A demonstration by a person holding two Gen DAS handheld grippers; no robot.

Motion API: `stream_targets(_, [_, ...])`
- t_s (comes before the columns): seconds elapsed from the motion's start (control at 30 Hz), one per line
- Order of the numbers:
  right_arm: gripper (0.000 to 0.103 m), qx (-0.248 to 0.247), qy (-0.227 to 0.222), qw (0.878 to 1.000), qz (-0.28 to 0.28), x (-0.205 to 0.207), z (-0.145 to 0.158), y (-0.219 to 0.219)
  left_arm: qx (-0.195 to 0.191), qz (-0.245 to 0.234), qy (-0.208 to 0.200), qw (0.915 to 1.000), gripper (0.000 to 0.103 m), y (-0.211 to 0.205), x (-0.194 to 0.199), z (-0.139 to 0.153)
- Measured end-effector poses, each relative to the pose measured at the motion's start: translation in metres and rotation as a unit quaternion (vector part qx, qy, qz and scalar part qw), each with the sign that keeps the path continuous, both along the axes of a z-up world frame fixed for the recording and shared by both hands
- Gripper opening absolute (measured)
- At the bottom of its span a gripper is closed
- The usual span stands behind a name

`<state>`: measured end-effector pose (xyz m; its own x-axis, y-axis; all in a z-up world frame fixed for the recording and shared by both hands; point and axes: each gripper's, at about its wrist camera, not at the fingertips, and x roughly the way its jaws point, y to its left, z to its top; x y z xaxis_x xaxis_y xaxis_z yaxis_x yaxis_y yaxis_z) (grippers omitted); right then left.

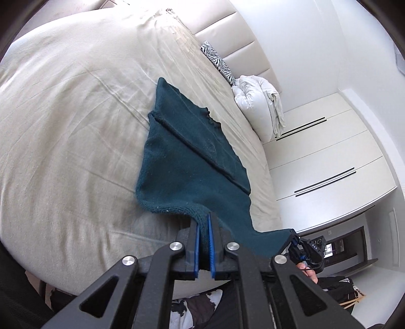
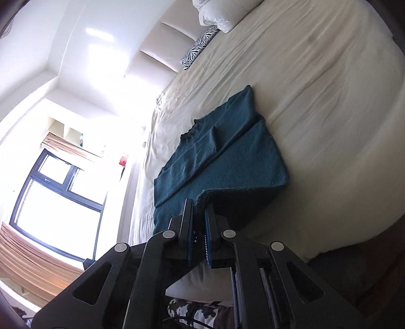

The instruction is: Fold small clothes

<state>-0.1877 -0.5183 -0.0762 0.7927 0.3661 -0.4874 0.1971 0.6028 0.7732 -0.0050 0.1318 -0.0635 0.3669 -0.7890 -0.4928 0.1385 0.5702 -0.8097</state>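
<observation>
A: Left wrist view. What do the jaws of the left gripper (image 1: pixel 203 222) hold?

B: They are clenched on the knitted hem of a dark teal garment (image 1: pixel 187 162), which rises from the jaws toward 12 o'clock. The blue pads press the fabric from both sides.

A: Where does the garment lie?

B: Its far part rests on the beige bedsheet (image 1: pixel 71 106), with a folded panel forming a straight diagonal edge across it. The near hem is lifted clear of the bed and stretches toward 4 o'clock, where the right gripper (image 1: pixel 295 234) pinches its other corner. Part of a hand (image 1: pixel 308 269) shows just behind that gripper.

A: What else is shown?

B: A zebra-print pillow (image 1: pixel 219 62) and a white pillow (image 1: pixel 255 101) lie at 1 o'clock against the padded headboard (image 1: pixel 227 27). White wardrobe doors (image 1: pixel 329 157) fill 3 o'clock.

A: Right wrist view. State of the jaws?

B: The right gripper (image 2: pixel 200 207) is likewise clamped on the hem of the garment (image 2: pixel 227 157). The fabric runs from the jaws toward 12 o'clock and drapes over the bedsheet (image 2: pixel 329 101).

A: How is the cloth arranged here?

B: A scalloped neckline sits at 11 o'clock of the cloth, and a folded sleeve lies along its top. The lifted hem curves toward 3 o'clock, leaving a dark hollow beneath it.

A: Surroundings?

B: A window (image 2: pixel 58 187) with a dark frame stands at 9 o'clock. The zebra-print pillow (image 2: pixel 200 48) and white pillow (image 2: pixel 222 12) lie at 12 o'clock.
</observation>
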Motion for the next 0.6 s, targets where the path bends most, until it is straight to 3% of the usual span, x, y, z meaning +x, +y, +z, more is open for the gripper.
stream_targets(0.37, [0.007,0.002,-0.033,0.999,-0.028,0.095,0.013,-0.033,-0.048,0.053,0.018,0.9973,0.006,-0.012,0.097,0.012])
stream_targets(0.6, [0.007,-0.025,-0.029,0.998,-0.046,0.161,0.014,-0.051,-0.039,0.059,0.019,0.9973,0.007,-0.036,0.161,0.012])
